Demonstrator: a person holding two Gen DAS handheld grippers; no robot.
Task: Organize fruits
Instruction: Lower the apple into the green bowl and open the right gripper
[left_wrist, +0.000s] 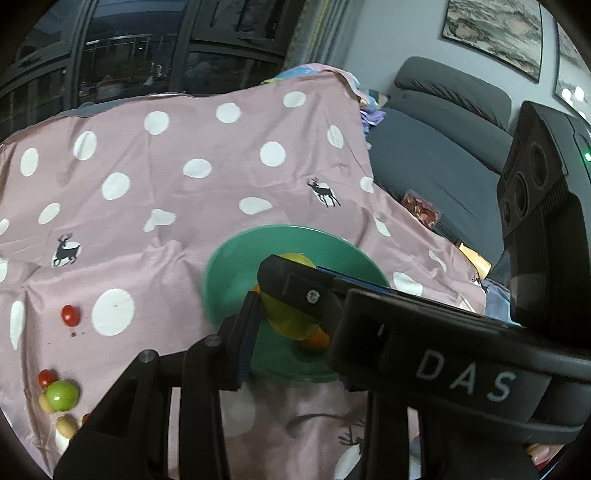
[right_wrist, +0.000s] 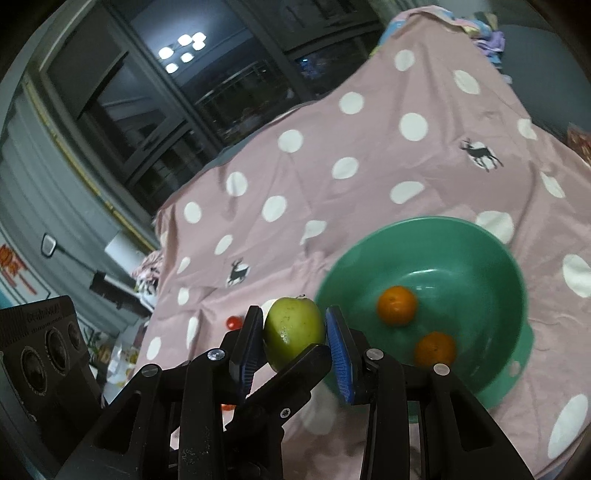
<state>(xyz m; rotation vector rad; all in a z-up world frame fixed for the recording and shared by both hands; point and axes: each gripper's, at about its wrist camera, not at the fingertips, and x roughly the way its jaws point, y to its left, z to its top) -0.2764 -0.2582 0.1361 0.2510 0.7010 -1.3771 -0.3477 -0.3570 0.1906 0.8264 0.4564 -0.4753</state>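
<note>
A yellow-green apple sits squeezed between the blue pads of my right gripper, just left of a green bowl that holds two oranges. In the left wrist view the same apple fills the gap of my left gripper. Its left pad lies against the fruit. Its other pad is hidden behind the right gripper's black finger, which crosses in front. The bowl lies behind the apple.
The bowl stands on a pink cloth with white dots. On it at the near left lie cherry tomatoes, a second green apple and pale small fruits. A grey sofa with a snack packet is at the right.
</note>
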